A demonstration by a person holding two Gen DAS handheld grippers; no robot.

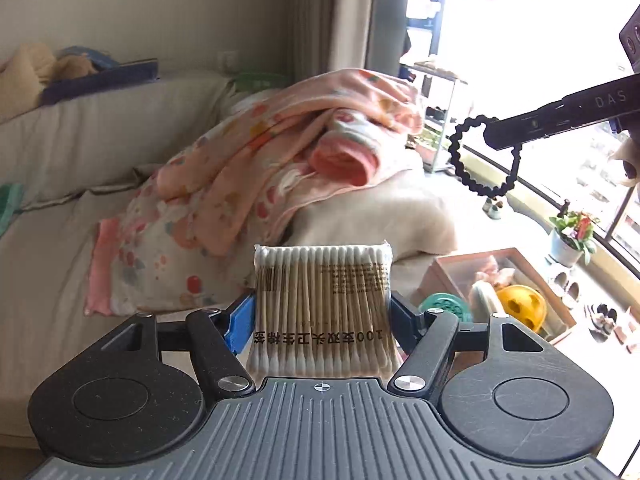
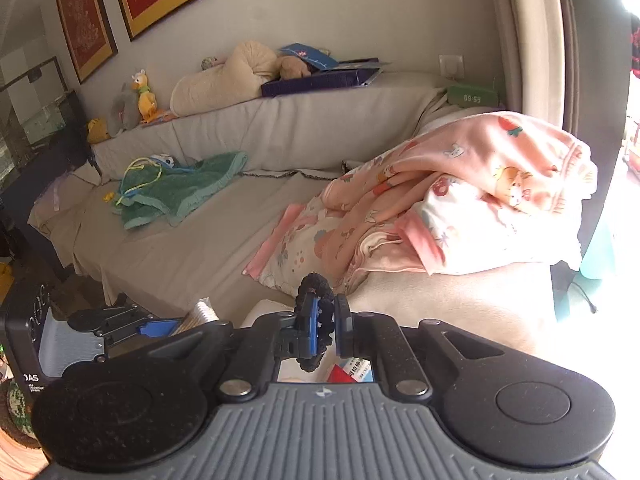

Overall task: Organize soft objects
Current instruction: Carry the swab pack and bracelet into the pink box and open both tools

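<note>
My left gripper (image 1: 322,314) is shut on a clear pack of cotton swabs (image 1: 320,280), which stands upright between the blue pads and fills the wide gap. In the right wrist view that pack (image 2: 202,312) shows at the lower left. My right gripper (image 2: 327,320) is shut on a black hair tie (image 2: 316,282) pinched between its pads. From the left wrist view the right gripper (image 1: 488,138) reaches in from the right, with the hair tie (image 1: 453,158) hanging from its tips as a ring. Both grippers are held in the air in front of the sofa (image 2: 180,260).
A crumpled pink printed blanket (image 2: 460,200) lies over the sofa's right end. A green towel (image 2: 180,188) lies further left on the seat, and plush toys (image 2: 140,96) sit on the backrest. A box of toys (image 1: 500,292) and a flower pot (image 1: 568,240) stand on the floor by the window.
</note>
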